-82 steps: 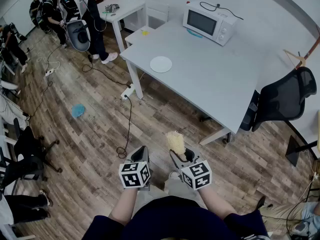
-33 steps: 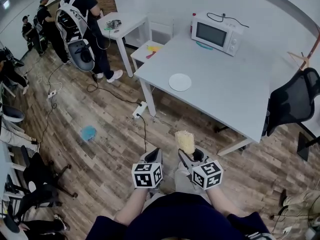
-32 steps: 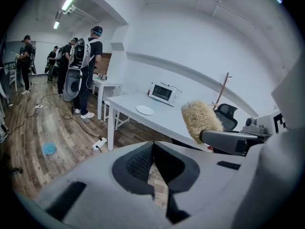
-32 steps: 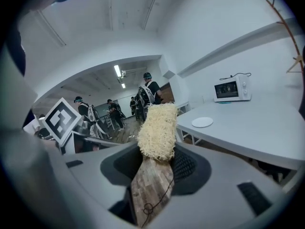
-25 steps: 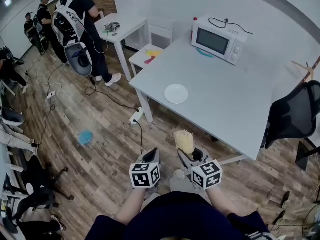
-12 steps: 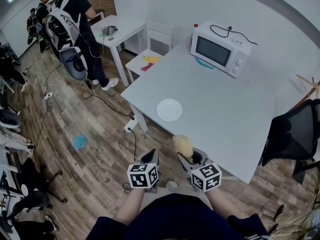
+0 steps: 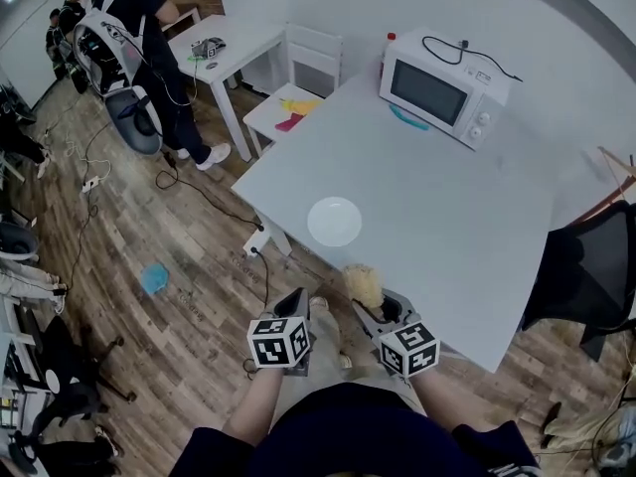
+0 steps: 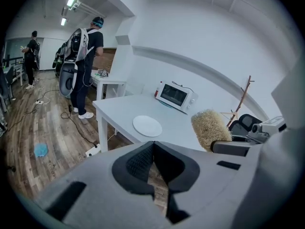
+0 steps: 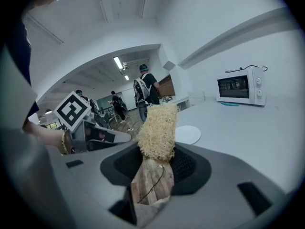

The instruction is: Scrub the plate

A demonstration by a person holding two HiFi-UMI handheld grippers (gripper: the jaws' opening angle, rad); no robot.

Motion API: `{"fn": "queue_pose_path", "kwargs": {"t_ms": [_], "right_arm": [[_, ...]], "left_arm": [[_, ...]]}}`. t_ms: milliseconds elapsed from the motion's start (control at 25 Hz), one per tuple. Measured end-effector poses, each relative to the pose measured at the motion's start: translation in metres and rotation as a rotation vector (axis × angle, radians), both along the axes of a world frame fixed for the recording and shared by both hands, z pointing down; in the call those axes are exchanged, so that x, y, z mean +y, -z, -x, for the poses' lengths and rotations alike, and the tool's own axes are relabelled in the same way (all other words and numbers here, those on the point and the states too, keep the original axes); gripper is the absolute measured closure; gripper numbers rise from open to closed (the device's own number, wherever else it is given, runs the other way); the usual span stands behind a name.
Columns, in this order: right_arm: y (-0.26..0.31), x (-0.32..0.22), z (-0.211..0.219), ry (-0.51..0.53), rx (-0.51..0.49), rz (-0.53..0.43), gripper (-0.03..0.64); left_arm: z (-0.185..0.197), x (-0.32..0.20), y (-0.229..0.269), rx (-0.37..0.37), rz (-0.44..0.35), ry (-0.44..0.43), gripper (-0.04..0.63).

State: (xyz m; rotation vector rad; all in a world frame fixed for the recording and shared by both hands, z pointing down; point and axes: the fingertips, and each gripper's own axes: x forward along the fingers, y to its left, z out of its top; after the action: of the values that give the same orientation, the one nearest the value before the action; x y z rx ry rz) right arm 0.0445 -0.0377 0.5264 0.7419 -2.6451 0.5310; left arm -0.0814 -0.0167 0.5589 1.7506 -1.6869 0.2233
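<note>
A round white plate (image 7: 335,221) lies near the front edge of the white table (image 7: 447,197), also seen as the plate (image 8: 147,126) and the plate (image 9: 188,134) in the two gripper views. My right gripper (image 7: 370,301) is shut on a yellow fibrous scrubber (image 7: 362,284), which sticks up between its jaws as the scrubber (image 9: 157,131). My left gripper (image 7: 294,304) is shut with nothing in it, its jaws pressed together (image 8: 153,155). Both grippers hang over the wooden floor, short of the table edge, with the plate ahead of them.
A white microwave (image 7: 443,86) stands at the table's far side. A small white table (image 7: 214,46) and a white chair (image 7: 288,97) stand beyond its left corner, with people (image 7: 129,28) nearby. Cables (image 7: 204,192) and a blue cloth (image 7: 154,279) lie on the floor. A black chair (image 7: 586,276) stands right.
Both grippers have come closer to the table, so the plate and table edge now sit nearer to them. The scrubber stays in the right gripper.
</note>
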Motion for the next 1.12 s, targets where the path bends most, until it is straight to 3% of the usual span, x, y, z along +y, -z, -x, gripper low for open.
{"fn": "queue_pose_path", "kwargs": {"t_ms": [520, 1120], "right_arm": [[-0.018, -0.098, 0.034, -0.055, 0.065, 0.02, 0.445], [-0.034, -0.154, 0.065, -0.145, 0.073, 0.081, 0.443]], "left_arm": [[0.045, -0.113, -0.02, -0.004, 0.035, -0.097, 0.577], [0.061, -0.181, -0.073, 0.019, 0.152, -0.277, 0.575]]}}
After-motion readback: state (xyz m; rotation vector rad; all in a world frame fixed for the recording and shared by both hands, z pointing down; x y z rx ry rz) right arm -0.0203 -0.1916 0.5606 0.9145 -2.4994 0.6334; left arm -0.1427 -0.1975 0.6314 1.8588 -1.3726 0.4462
